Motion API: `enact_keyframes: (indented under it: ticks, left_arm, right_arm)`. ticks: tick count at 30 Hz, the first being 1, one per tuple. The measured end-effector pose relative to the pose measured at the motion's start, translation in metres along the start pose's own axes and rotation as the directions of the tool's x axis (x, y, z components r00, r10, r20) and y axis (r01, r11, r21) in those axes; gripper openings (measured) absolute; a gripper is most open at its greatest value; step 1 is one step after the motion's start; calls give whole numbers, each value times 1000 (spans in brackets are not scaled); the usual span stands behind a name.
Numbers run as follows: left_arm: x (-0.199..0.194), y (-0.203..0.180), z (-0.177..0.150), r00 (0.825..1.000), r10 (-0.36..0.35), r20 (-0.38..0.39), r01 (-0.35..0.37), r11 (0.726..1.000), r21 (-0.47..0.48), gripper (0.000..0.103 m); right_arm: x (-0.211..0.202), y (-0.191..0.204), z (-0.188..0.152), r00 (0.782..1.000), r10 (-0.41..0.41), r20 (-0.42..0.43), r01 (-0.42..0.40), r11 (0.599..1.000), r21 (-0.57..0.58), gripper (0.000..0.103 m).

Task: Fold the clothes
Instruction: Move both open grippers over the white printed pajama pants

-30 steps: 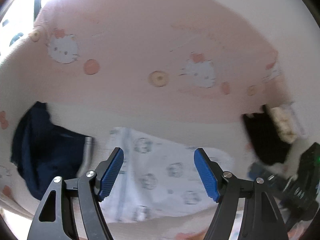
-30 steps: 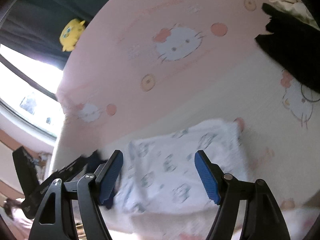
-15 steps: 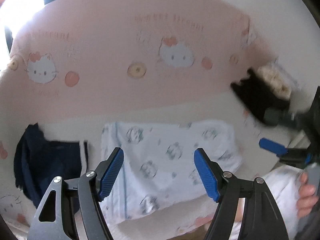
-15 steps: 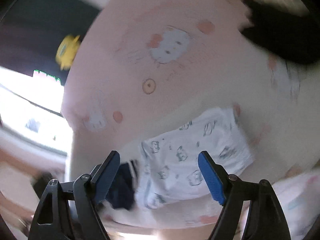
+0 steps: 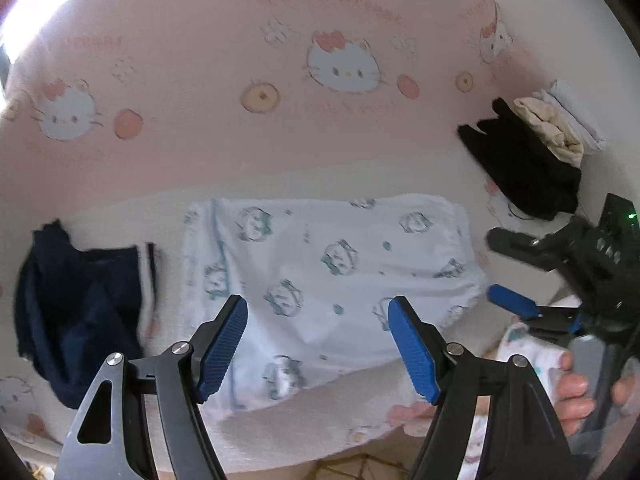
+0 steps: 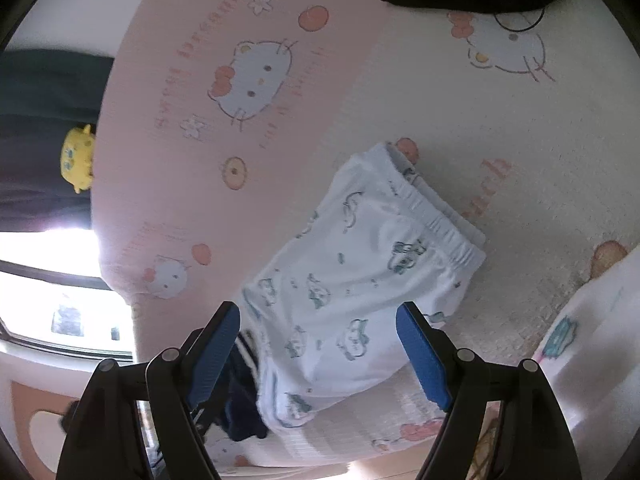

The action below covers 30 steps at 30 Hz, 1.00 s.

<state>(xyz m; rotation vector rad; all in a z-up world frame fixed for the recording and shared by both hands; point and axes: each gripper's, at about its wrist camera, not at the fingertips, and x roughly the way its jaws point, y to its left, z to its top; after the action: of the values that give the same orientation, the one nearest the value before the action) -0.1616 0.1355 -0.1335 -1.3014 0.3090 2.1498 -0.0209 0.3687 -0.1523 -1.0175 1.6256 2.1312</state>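
A pale blue pair of printed shorts [image 5: 320, 272] lies flat on the pink and cream cartoon-cat bedspread [image 5: 260, 148], its elastic waistband toward the right. My left gripper [image 5: 318, 346] hangs open above the shorts' near edge, nothing between its blue pads. In the right wrist view the same shorts [image 6: 352, 280] lie below my right gripper [image 6: 318, 350], which stands open and empty over their near part. The right gripper [image 5: 516, 276] also shows at the left view's right edge, held by a hand [image 5: 576, 396].
A dark navy garment [image 5: 76, 312] lies crumpled left of the shorts. A black garment [image 5: 520, 168] with cream and white folded pieces [image 5: 552, 128] sits at the back right. A yellow plush toy [image 6: 78, 158] rests beyond the bed's far side near a bright window.
Both grippers have sunk closer to the shorts and rolled. The right gripper and its hand have come into the left view's right edge. The right jaws stand slightly wider than at first.
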Motion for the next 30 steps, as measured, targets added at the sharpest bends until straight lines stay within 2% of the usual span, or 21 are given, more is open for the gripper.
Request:
enact_keyframes:
  ticks: [5,8,11,13,17,19,23,28,30]
  left_arm:
    - [27,-18,-4,997,11,-82,-5,997,77,71]
    - [42,-30,-8,993,-1,-119,14,994,112,71]
    - [55,-43,-12,988,6,-153,20,986,168,71]
    - [59,-50,-14,987,11,-162,23,978,206,71]
    - [64,-59,-20,986,28,-163,18,962,273,71]
    - [66,-64,-26,986,68,-152,-15,945,326,71]
    - [73,-67,-34,980,129,-150,-60,916,398,71]
    - [77,-67,-43,976,150,-161,-73,911,406,71]
    - [75,-67,-47,976,156,-152,-79,905,418,71]
  right_arm:
    - [14,-2,-10,994,-105,-13,102,985,-142,80]
    - [24,-8,-14,989,-143,-33,134,971,-198,80]
    - [31,-24,-12,986,-153,-70,142,979,-146,80]
    - [36,-36,-10,986,-131,-101,122,989,-87,80]
    - [38,-39,-6,991,-95,-92,88,993,-82,80]
    - [44,-43,-5,990,-104,-96,98,993,-70,80]
    - [53,-53,-1,994,-58,-88,59,998,-1,81]
    - [51,-64,0,997,8,-72,-3,998,71,81]
    - [51,-64,0,997,10,-74,-5,997,71,81]
